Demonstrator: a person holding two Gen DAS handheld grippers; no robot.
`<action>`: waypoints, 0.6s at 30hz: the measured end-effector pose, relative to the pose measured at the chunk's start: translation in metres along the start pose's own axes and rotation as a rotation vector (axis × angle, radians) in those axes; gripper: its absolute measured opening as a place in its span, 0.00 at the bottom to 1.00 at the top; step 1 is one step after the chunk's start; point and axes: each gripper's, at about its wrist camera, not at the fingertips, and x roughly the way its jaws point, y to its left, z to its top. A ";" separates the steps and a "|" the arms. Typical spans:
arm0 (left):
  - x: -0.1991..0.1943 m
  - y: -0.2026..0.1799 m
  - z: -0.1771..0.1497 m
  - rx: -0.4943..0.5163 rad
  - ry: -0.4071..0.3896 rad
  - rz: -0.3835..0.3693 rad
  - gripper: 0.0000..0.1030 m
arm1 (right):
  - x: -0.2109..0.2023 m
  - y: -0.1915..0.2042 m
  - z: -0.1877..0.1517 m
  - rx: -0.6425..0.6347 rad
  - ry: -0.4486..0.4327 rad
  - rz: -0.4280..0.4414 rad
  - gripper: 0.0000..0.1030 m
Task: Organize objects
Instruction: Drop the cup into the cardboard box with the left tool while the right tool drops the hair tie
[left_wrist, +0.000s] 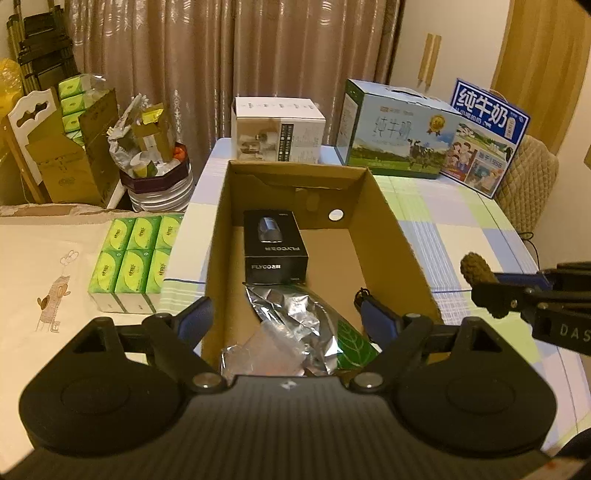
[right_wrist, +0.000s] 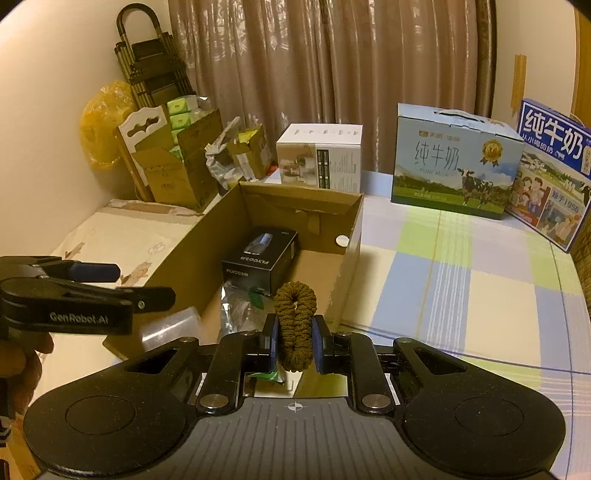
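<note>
An open cardboard box (left_wrist: 388, 236) (right_wrist: 184, 254) stands on the checked tablecloth. Inside lie a black FLYCO box (left_wrist: 275, 247) (right_wrist: 260, 258) and a crumpled silver foil bag (left_wrist: 295, 325) (right_wrist: 236, 306) with a green leaf label. My left gripper (left_wrist: 284, 317) is open and empty above the box's near end, over the foil bag. My right gripper (right_wrist: 294, 332) is shut on a brown braided hair tie (right_wrist: 295, 325), held near the box's right wall. The hair tie (left_wrist: 480, 273) also shows in the left wrist view, right of the box.
A white carton (left_wrist: 277, 129), a green milk carton (left_wrist: 399, 133) and a blue milk carton (left_wrist: 487, 136) stand at the table's far edge. A green tissue pack (left_wrist: 136, 254) lies left on a cream cloth. Cluttered boxes and a bin (left_wrist: 155, 173) stand beyond.
</note>
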 end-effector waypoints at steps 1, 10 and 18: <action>-0.001 0.001 -0.001 -0.003 -0.002 0.002 0.82 | 0.001 0.000 -0.001 0.002 0.002 0.002 0.14; -0.012 0.010 -0.012 -0.024 -0.003 0.028 0.82 | 0.001 0.009 -0.004 -0.005 0.011 0.024 0.14; -0.020 0.016 -0.018 -0.023 -0.002 0.044 0.82 | 0.000 0.017 -0.001 -0.010 0.007 0.040 0.14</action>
